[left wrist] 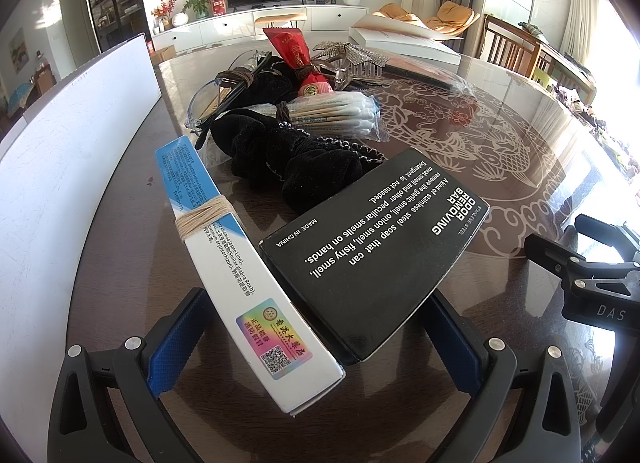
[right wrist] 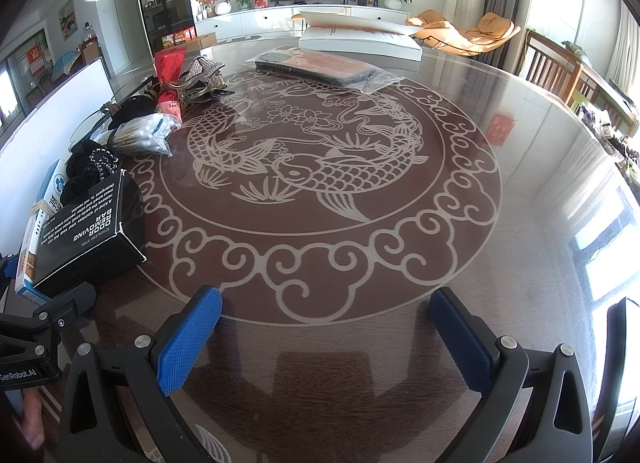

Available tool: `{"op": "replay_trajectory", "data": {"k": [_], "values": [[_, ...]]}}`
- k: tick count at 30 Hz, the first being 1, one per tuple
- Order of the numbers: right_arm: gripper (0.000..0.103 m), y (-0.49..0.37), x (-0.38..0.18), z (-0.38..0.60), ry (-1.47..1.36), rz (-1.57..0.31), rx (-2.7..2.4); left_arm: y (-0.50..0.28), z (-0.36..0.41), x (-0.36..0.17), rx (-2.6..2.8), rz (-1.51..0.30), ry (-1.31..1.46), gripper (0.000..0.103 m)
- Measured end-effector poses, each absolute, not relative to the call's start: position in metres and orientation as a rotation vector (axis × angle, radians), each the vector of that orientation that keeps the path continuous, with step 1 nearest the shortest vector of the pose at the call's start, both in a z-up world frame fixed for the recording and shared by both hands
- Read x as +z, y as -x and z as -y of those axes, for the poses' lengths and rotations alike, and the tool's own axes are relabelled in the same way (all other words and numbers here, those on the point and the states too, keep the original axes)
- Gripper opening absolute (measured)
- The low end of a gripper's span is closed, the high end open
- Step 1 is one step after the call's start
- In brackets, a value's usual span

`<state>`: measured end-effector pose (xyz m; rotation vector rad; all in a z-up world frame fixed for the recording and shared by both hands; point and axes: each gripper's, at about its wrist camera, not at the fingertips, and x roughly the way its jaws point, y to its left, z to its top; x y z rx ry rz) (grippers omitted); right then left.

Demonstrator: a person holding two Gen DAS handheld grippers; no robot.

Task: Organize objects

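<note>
Two boxes (left wrist: 372,259) lengthwise between spread fingers (left wrist: 176,339)

My left gripper (left wrist: 316,347) is standing wide, but two boxes are filling the gap: a white box (left wrist: 236,283) against my left finger and a black box (left wrist: 372,247) beside it. Ahead, black scrunchies (left wrist: 280,151), cotton swabs (left wrist: 336,113) and a red packet (left wrist: 298,59) are crowding the way, and a white panel (left wrist: 68,167) is walling off the left. My right gripper (right wrist: 324,341) is facing bare table (right wrist: 520,203), open up to a flat packet (right wrist: 324,67).
</note>
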<state>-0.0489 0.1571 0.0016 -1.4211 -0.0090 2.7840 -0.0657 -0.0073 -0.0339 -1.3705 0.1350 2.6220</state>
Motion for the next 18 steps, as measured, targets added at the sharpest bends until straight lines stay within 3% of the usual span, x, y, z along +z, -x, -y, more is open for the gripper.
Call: {"op": "replay_trajectory", "data": {"k": [10, 18], "values": [[0.103, 0.049, 0.002, -0.157, 1.421, 0.009, 2.784, 0.046, 0.018, -0.031, 2.579, -0.136, 1.385, 0.103], [0.103, 0.049, 0.001, -0.157, 1.421, 0.009, 2.784, 0.016, 0.057, -0.012, 2.569, 0.006, 1.367, 0.103]]}}
